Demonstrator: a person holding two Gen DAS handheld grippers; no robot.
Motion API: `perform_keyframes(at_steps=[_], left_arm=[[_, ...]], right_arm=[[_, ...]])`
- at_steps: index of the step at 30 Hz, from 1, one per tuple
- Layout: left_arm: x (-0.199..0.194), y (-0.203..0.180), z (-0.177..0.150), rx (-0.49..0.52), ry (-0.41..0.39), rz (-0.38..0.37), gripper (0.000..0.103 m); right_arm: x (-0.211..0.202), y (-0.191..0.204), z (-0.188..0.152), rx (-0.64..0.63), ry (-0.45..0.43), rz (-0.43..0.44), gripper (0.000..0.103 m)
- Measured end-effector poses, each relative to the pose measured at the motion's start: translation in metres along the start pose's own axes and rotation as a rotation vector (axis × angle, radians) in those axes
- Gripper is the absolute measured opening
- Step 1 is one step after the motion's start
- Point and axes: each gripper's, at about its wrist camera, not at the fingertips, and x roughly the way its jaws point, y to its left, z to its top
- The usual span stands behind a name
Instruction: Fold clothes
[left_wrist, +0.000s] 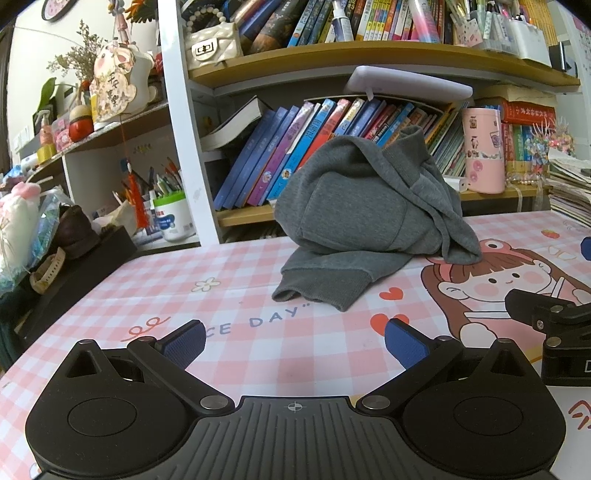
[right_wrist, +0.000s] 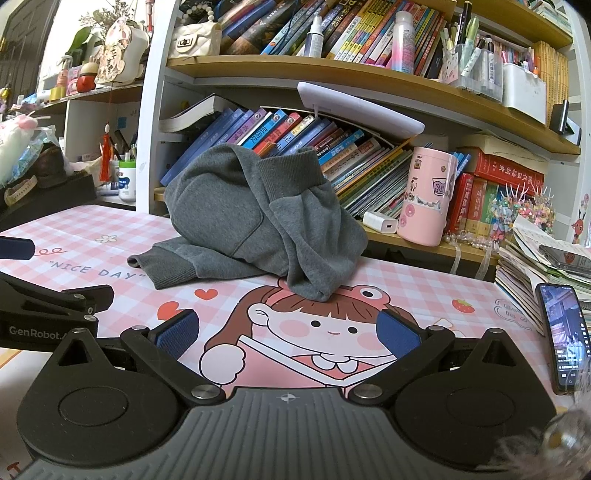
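A grey fleece sweatshirt (left_wrist: 373, 206) sits heaped in a soft, slumped mound at the back of the table (left_wrist: 147, 295), against the bookshelf (left_wrist: 332, 66), one ribbed cuff (left_wrist: 317, 291) trailing forward onto the smooth pink gingham cover (printed with a cartoon girl). The left gripper (left_wrist: 294, 345) and right gripper (right_wrist: 288, 334) both hover low with jaws spread wide, blue textured pads bare, well short of the garment. A pink cylindrical tin (right_wrist: 424, 195) stands just right of the heap; a lit phone (right_wrist: 563, 336) lies near the right edge.

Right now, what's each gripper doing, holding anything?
Left gripper: open, empty, short of the crumpled grey fleece sweatshirt.
Right gripper: open, empty.
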Motion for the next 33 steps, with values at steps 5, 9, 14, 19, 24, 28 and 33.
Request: perform_keyframes(at_steps=[5,9,14,19,24,28,33], left_arm=[[0.0016,0.0002,0.0008,-0.006,0.007,0.001,0.103],[0.0024,0.0006,0.0007,-0.010,0.013,0.002,0.103],[0.0019,0.0008,-0.0001,-0.009,0.011,0.000,0.103],[0.0014,0.0004,-0.0001,-0.005,0.008,-0.001,0.103],[0.0020,0.0010,0.0002,-0.007,0.012,-0.005,0.103],[0.0032,0.0028,0.0001,-0.016,0.019,-0.013,0.103],[0.0022,0.0008,-0.0001,-0.003,0.013,-0.033,0.103]], right_arm=[[0.0005,0.0002,0.0000,0.000,0.001,0.001,0.103],[0.0009,0.0001,0.0002,0.000,0.004,0.002,0.103],[0.0009,0.0003,-0.0001,-0.001,0.004,0.004,0.103],[0.0010,0.0004,-0.0003,-0.003,0.004,0.004,0.103],[0.0010,0.0006,0.0000,-0.004,0.005,0.006,0.103],[0.0011,0.0013,0.0001,-0.007,0.007,0.022,0.103],[0.0013,0.0026,0.0003,-0.011,0.012,0.045,0.103]])
